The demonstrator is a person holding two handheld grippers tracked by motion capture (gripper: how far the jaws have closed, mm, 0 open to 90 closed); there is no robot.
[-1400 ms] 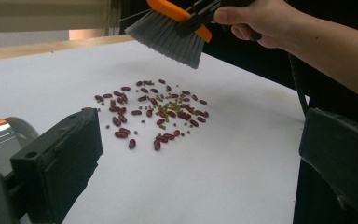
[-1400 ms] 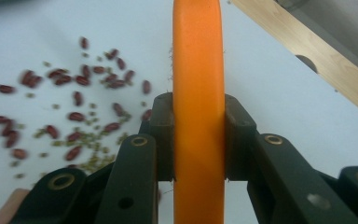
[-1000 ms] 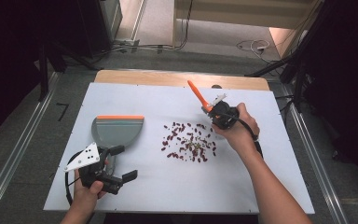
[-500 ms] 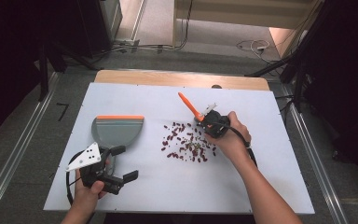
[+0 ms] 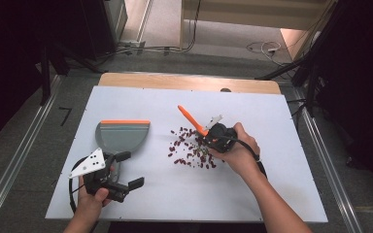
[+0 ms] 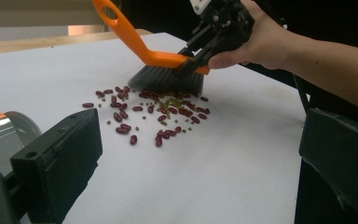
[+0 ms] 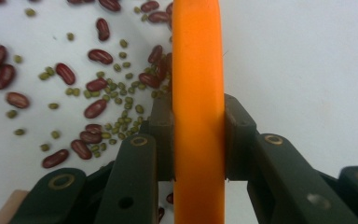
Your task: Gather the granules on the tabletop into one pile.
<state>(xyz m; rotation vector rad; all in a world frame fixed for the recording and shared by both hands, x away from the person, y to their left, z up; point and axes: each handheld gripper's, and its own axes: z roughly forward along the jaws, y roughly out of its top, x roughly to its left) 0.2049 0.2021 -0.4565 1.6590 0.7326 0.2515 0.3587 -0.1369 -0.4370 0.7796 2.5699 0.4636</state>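
The right gripper [image 5: 212, 137] is clamped on the orange handle of a small hand brush [image 6: 168, 77] — in the right gripper view the handle [image 7: 198, 112] runs straight up between the two black jaws, which press on it from both sides. In the left gripper view the brush's dark bristles rest on the white table [image 5: 272, 184] at the far edge of a scatter of red kidney beans [image 6: 123, 114] and small green mung beans [image 7: 121, 100], with the handle slanting up and away from the person's right hand [image 5: 240, 150].

The beans lie near the middle of the table, between the brush and the grey dustpan [image 5: 121, 138]. The dustpan sits at the left, its orange-trimmed edge on the far side, well apart from the beans.

The left gripper [image 5: 121, 170] lies low on the table just in front of the dustpan, held by the left hand [image 5: 92, 201] — its jaws stand wide apart with nothing between them, and one jaw's tip is close to the dustpan's near end; whether it touches is not clear.
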